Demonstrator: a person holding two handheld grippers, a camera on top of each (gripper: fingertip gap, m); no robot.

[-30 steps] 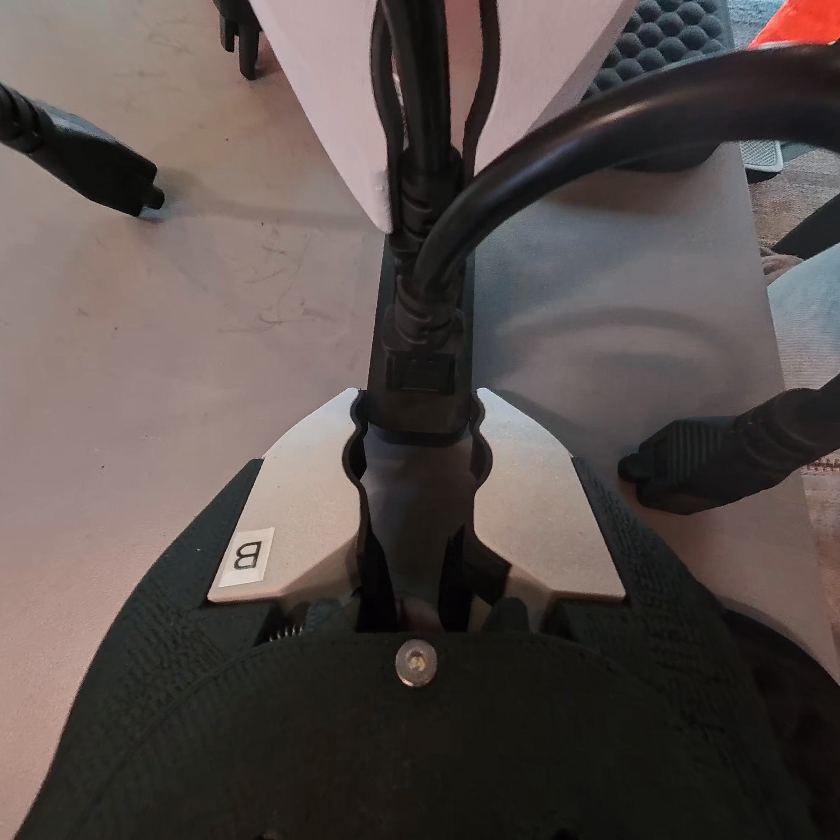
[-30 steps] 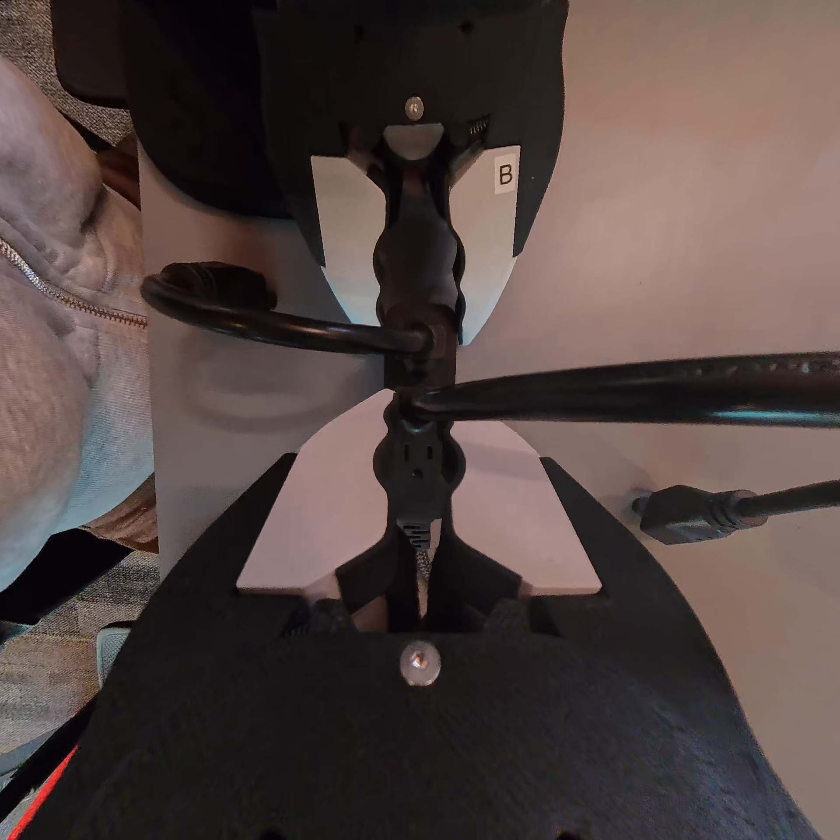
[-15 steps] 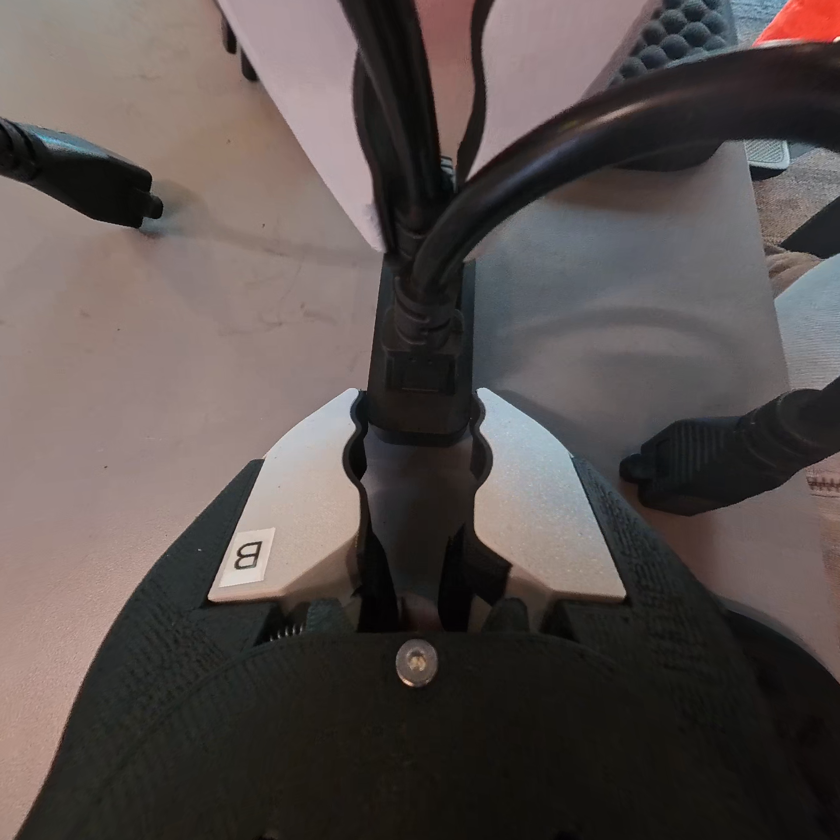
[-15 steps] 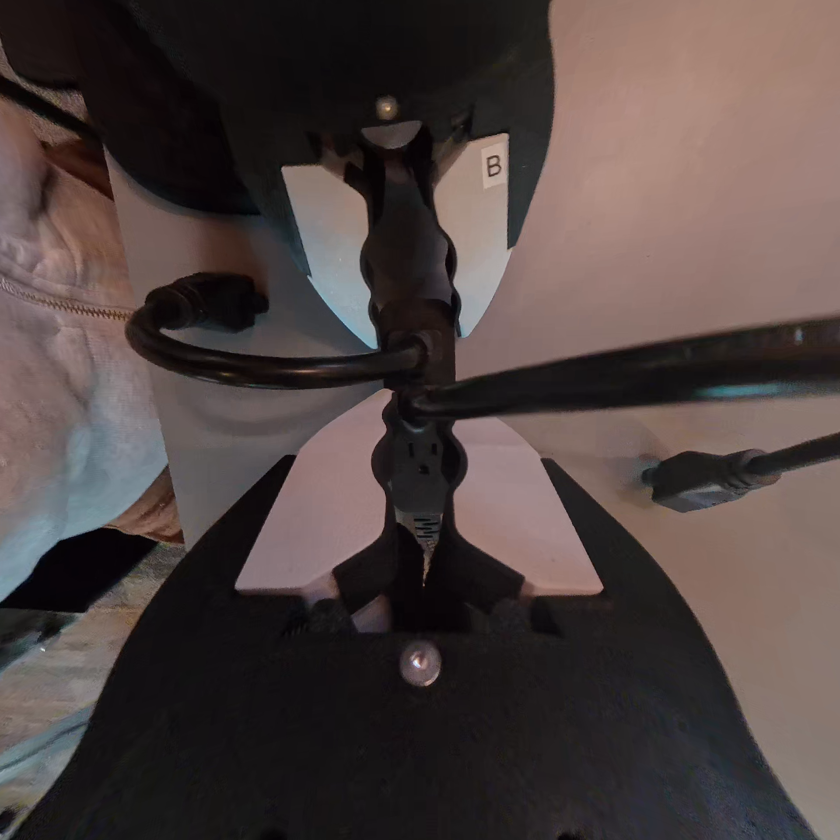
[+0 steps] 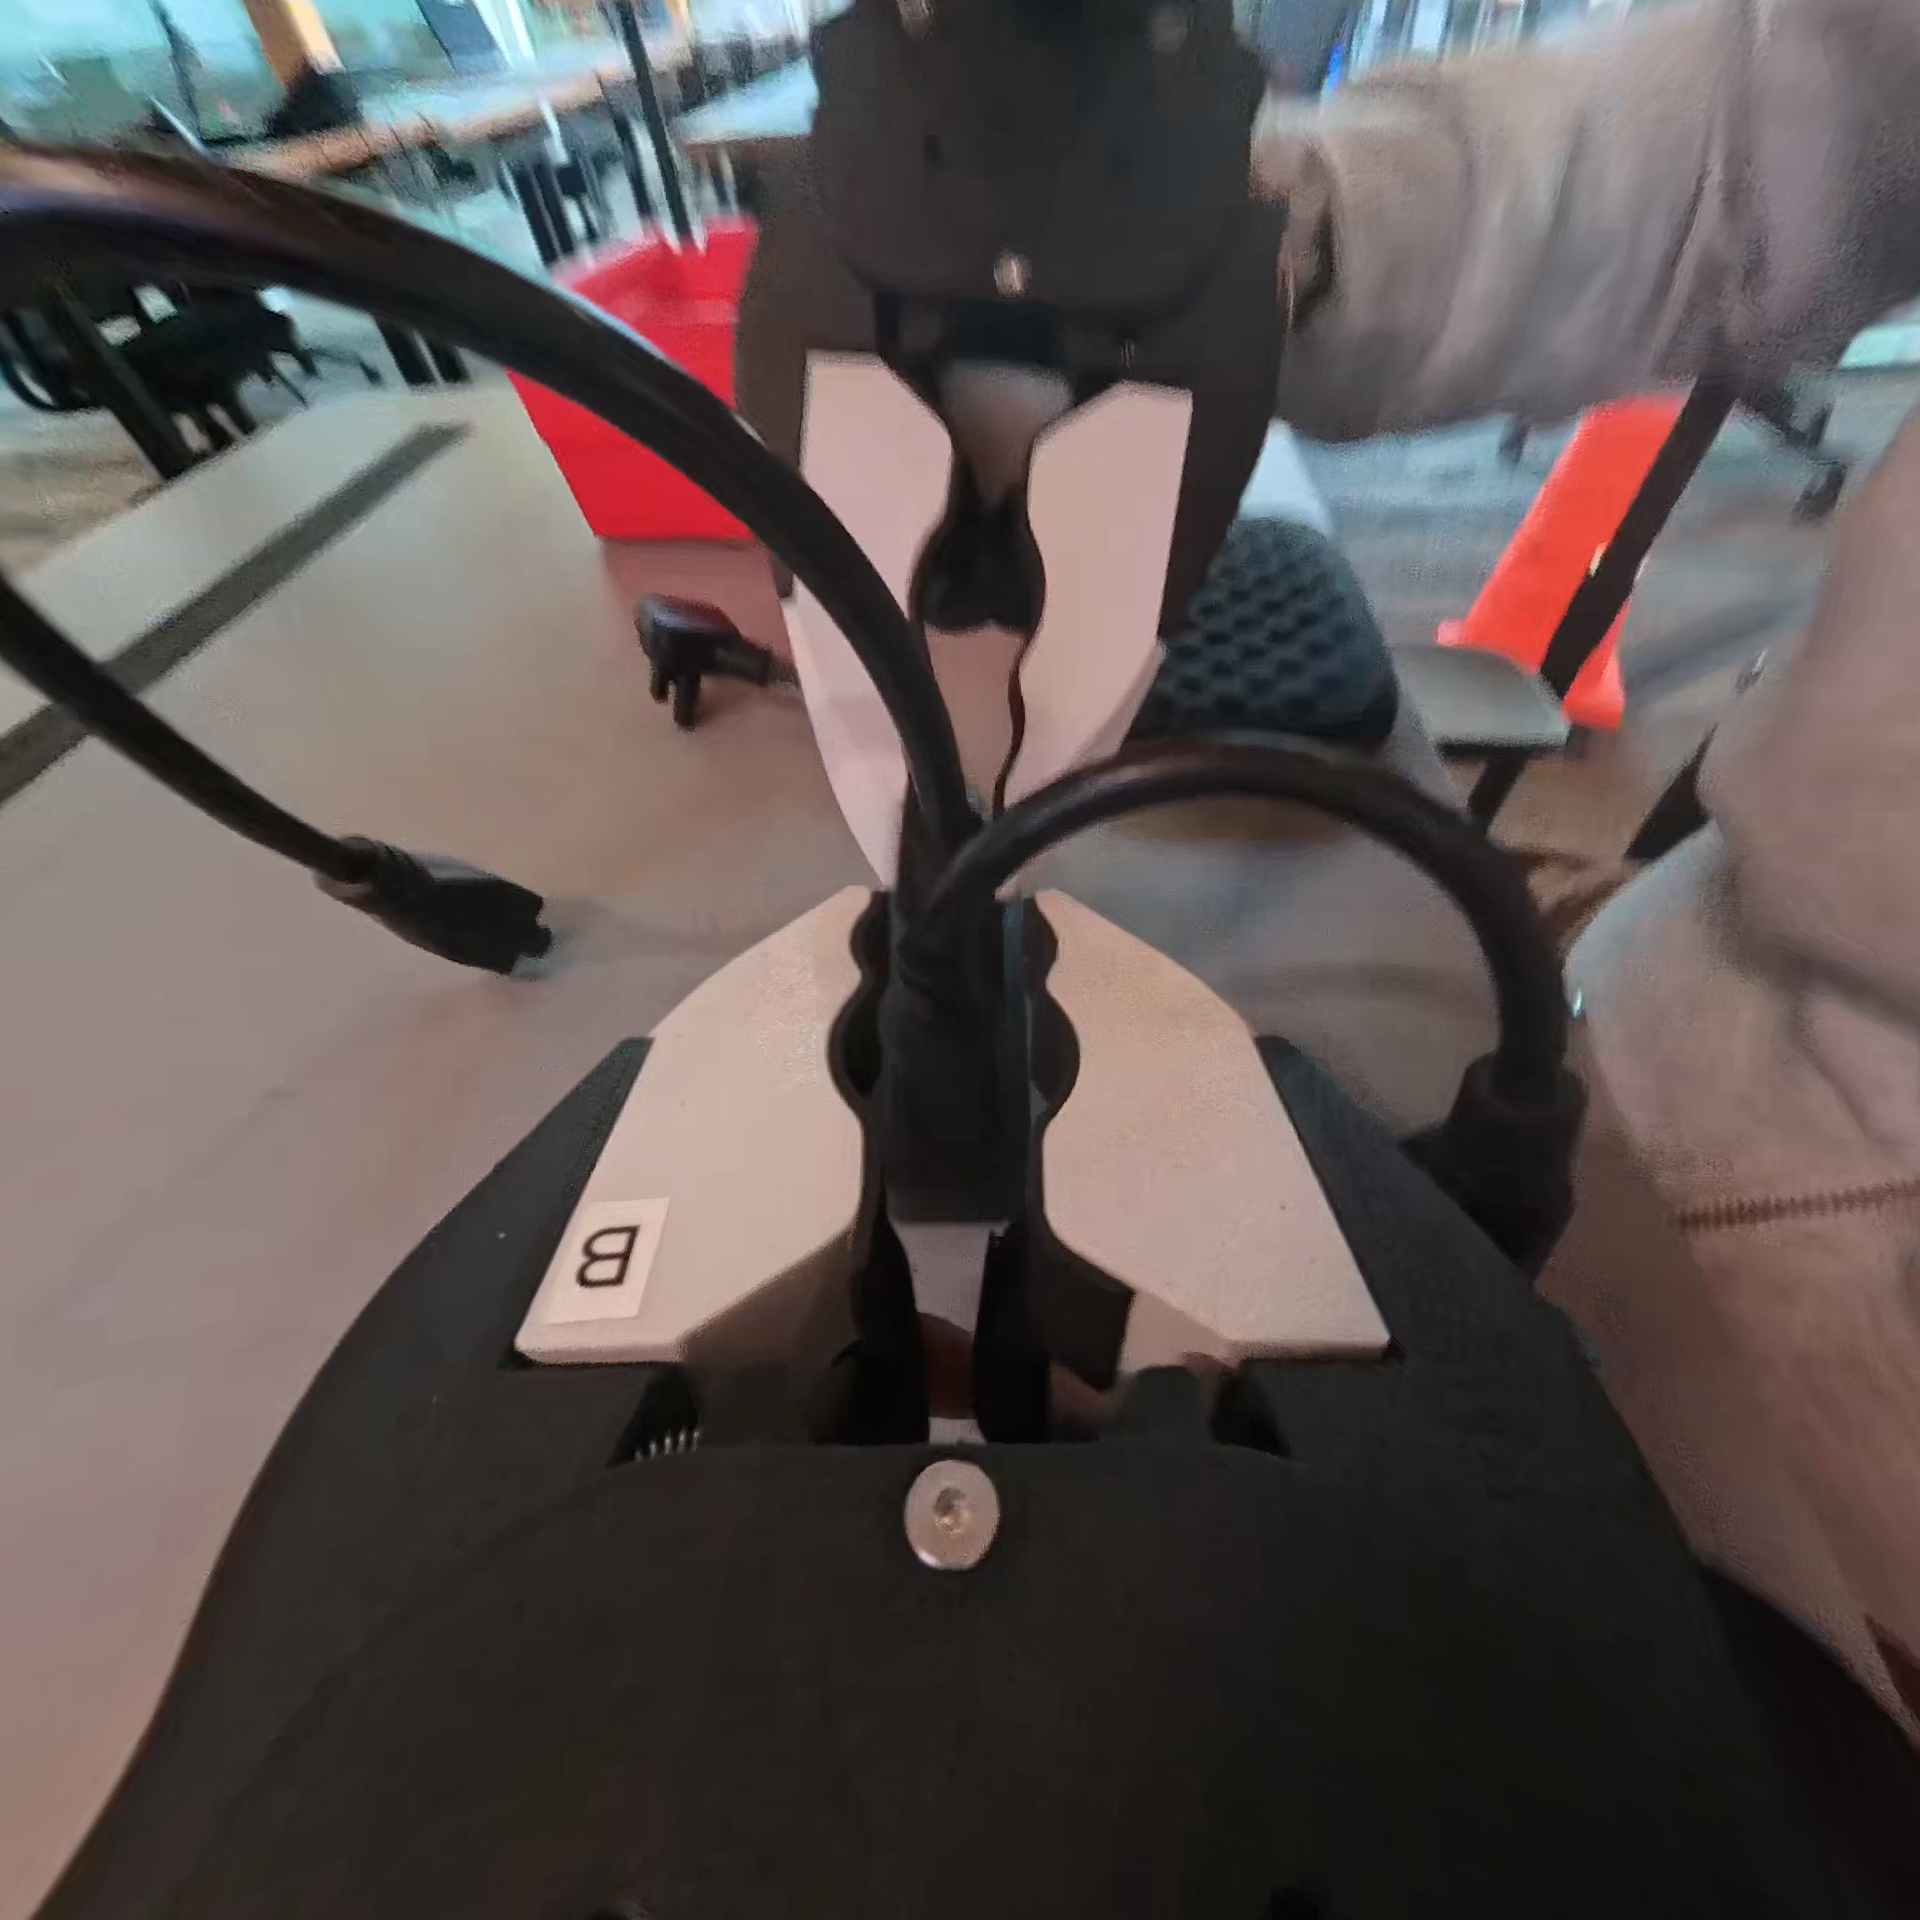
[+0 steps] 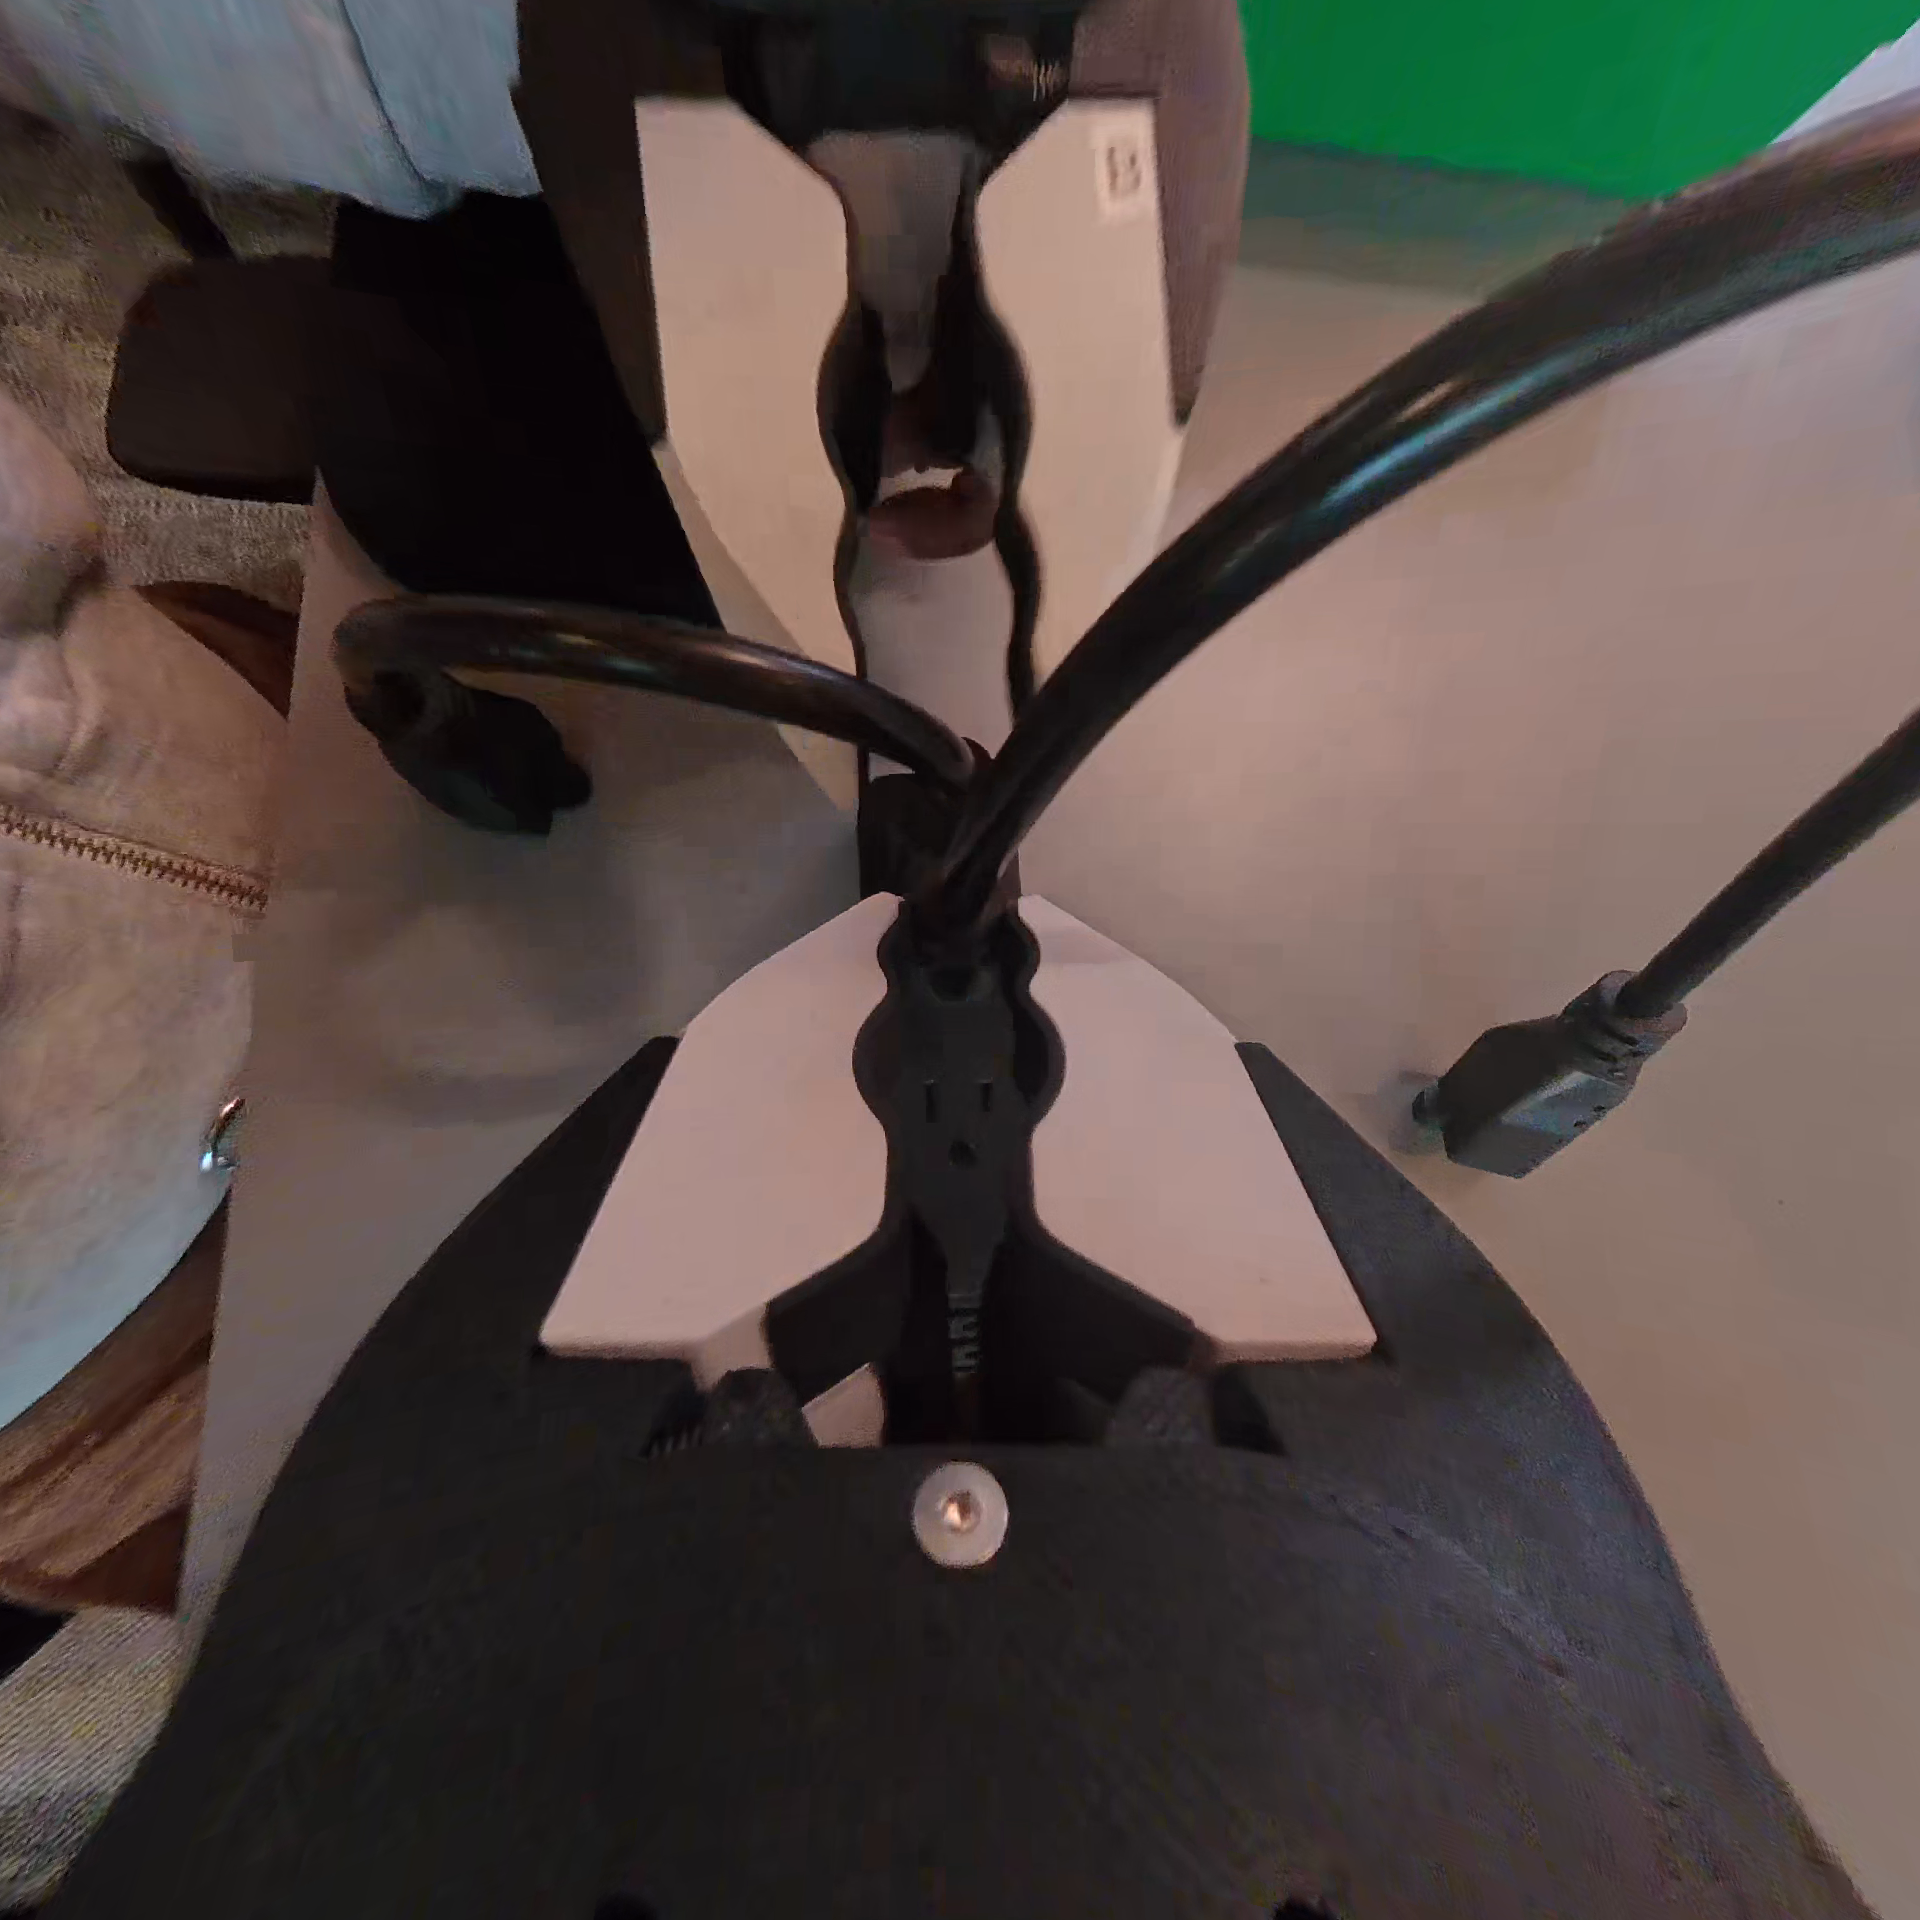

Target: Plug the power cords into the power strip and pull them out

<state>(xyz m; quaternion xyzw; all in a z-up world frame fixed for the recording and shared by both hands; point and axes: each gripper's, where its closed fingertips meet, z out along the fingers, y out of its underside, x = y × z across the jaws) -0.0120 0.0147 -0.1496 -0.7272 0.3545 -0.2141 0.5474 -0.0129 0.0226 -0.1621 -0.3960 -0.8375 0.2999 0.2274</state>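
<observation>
A narrow black power strip [image 6: 961,1112] is held over the pale table [image 5: 260,1143] from both ends. My left gripper [image 5: 951,904] is shut on one end [image 5: 951,1091]. My right gripper [image 6: 956,914] is shut on the other end, where an outlet face shows. Its white fingers [image 5: 862,540] face me in the left wrist view. Two black cords come out of the strip between the grippers. A thick cord [image 5: 644,384] arcs up and away. A shorter cord [image 5: 1299,769] loops over to its connector [image 5: 1496,1153] at the table edge.
A loose black connector [image 5: 447,914] on its cord lies on the table, also in the right wrist view [image 6: 1527,1091]. A black plug [image 5: 696,665] lies farther back. A red bin [image 5: 655,395], a black textured cushion [image 5: 1278,644] and a person's grey sleeve [image 5: 1558,208] are beyond. My left and right fingertips are right by each other. About 12 cm separates my right fingertips from the loose black connector [image 5: 447,914].
Both views have tilted up sharply and are blurred, so the room now shows behind. Both grippers still grip the strip, and the two cords now arc higher above it.
</observation>
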